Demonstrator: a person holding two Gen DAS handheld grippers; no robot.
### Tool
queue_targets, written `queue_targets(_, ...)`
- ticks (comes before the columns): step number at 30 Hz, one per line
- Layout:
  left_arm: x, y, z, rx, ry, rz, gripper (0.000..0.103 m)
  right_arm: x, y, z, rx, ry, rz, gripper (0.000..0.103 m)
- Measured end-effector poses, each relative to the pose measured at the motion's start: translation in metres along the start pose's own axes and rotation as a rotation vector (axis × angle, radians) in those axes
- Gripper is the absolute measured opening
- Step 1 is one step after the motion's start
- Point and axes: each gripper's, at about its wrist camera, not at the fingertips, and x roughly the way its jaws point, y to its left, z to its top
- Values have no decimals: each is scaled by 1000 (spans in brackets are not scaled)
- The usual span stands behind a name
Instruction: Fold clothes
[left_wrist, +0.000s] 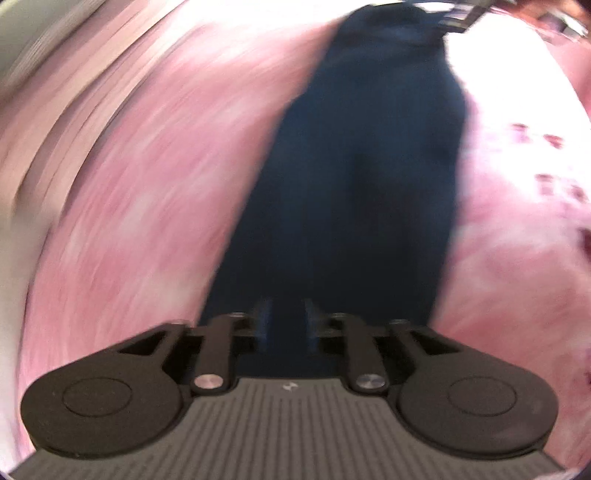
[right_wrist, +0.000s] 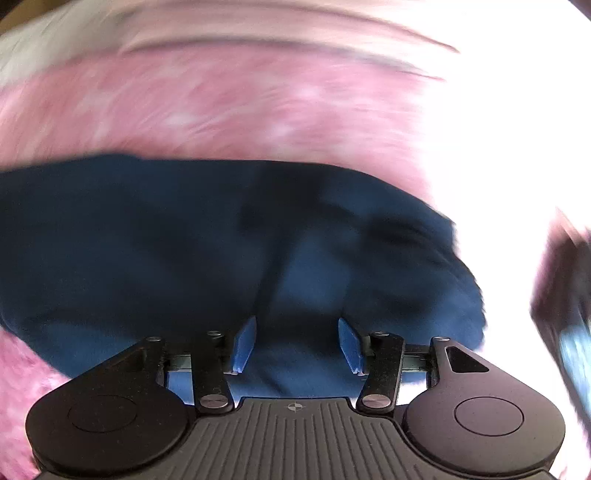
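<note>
A dark blue garment (left_wrist: 362, 177) lies stretched out on a pink patterned cover (left_wrist: 147, 184). Both views are blurred by motion. My left gripper (left_wrist: 288, 321) is right over the near end of the garment, its blue pads (left_wrist: 264, 319) a small gap apart with nothing seen between them. In the right wrist view the same blue garment (right_wrist: 166, 240) spreads wide, rumpled at the right. My right gripper (right_wrist: 297, 343) is open just above the cloth, its blue pads (right_wrist: 243, 343) wide apart and empty.
The pink cover (right_wrist: 221, 107) surrounds the garment on all sides. A bright washed-out area (right_wrist: 517, 147) lies at the right. A dark blurred object (right_wrist: 565, 302) shows at the right edge. A dark frame (left_wrist: 461, 14) shows at the top of the left wrist view.
</note>
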Motion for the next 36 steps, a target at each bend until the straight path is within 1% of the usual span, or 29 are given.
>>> queue_targets(2,0,-44,28,196,-106,-30,45,-22,-8,-19,116,-32,-9,53)
queue_targets(3,3,-64,39,295,-147,-41,46,-29,-7,-30,172,-32,-5,53)
queue_targets(5,15,-99,57,470,-201,-46,46,-40,-4,-53,281,-22,7,53)
queue_targets(7,32,-123,68,601,-229,-30,46,-49,2,-75,378,-10,18,53)
queue_targets(8,40,-130,73,656,-227,-21,43,-51,7,-86,418,-1,23,53)
queue_targets(9,48,-134,77,696,-221,-14,40,-53,12,-95,454,6,37,57)
queue_targets(10,54,-134,82,719,-205,-13,38,-54,17,-104,489,11,53,67)
queue_targets(11,58,-131,89,717,-187,-25,28,-56,22,-109,514,6,72,72)
queue_targets(12,59,-124,97,682,-173,-47,17,-59,28,-113,536,-2,92,73)
queue_targets(13,59,-115,106,636,-156,-76,13,-59,33,-117,558,-8,110,73)
queue_targets(14,58,-103,115,561,-134,-121,9,-60,37,-120,579,-12,128,73)
queue_targets(16,57,-75,133,396,-90,-200,7,-58,43,-121,615,-31,163,73)
queue_targets(19,59,-35,150,184,-40,-310,6,-55,50,-123,668,-70,204,73)
queue_targets(22,63,-12,161,48,-1,-409,6,-49,57,-118,716,-105,250,73)
queue_targets(25,69,6,164,6,23,-478,6,-42,63,-109,780,-152,312,73)
queue_targets(28,72,11,167,6,51,-544,6,-36,66,-101,845,-194,347,73)
queue_targets(31,72,4,167,72,51,-528,8,-36,63,-99,881,-205,300,73)
queue_targets(34,69,-2,165,115,51,-518,12,-40,56,-107,894,-191,238,73)
queue_targets(36,65,-10,162,171,48,-506,23,-43,52,-117,910,-177,219,73)
